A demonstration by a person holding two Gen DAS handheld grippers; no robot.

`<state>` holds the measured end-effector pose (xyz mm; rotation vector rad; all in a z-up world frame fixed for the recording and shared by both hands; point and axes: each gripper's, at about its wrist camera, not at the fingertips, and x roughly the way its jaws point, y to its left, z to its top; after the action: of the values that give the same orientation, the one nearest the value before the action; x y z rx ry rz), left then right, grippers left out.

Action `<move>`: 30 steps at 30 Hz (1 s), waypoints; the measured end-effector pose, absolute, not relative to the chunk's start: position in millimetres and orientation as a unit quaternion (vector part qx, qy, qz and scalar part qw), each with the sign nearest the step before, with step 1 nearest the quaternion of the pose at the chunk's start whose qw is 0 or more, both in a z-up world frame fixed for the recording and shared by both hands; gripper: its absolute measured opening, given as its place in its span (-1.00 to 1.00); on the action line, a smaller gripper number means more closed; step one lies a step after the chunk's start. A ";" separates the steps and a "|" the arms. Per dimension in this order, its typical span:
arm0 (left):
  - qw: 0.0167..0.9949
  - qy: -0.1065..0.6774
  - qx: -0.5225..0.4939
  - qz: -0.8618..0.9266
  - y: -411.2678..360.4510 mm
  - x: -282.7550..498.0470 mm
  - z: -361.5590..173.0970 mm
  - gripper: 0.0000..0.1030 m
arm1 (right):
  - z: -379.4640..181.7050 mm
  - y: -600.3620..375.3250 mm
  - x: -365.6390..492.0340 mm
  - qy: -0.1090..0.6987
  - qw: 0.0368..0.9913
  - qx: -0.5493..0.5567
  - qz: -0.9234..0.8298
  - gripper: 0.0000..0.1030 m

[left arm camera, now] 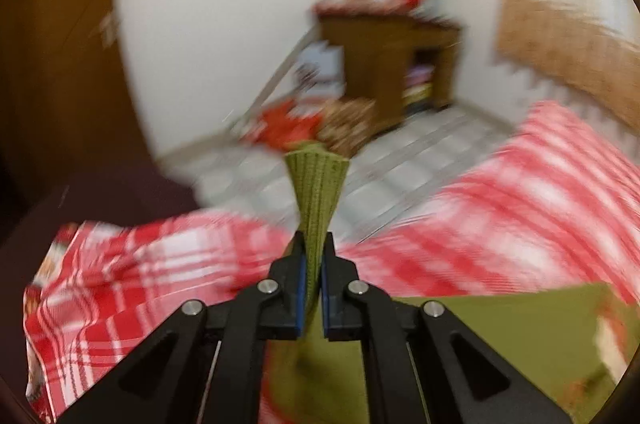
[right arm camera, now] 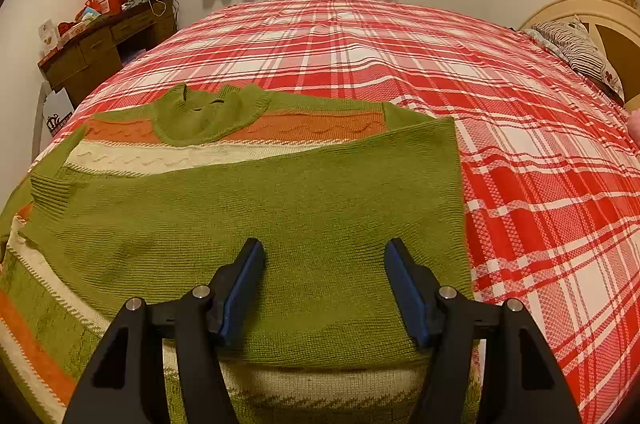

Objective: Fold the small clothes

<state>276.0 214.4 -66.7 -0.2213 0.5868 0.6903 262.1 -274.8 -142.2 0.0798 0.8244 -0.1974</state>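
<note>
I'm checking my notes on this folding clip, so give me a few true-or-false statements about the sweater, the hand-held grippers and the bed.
1. The left hand-held gripper is shut on a ribbed green part of the sweater. True.
2. The right hand-held gripper is clamped on the sweater. False: it is open, its fingers apart above the green knit.
3. The sweater lies on a red plaid bedspread. True.
4. The sweater is plain green. False: it has orange and cream bands.
</note>
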 end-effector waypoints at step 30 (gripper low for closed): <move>0.925 0.375 0.065 -0.007 -69.2 277.0 -120.9 0.29 | -142.5 -276.1 261.7 0.397 0.912 0.043 -0.098 0.29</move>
<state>277.0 -69.2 -120.9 0.1329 0.7683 -0.0138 261.7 -276.1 -142.5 0.0892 0.8177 -0.2021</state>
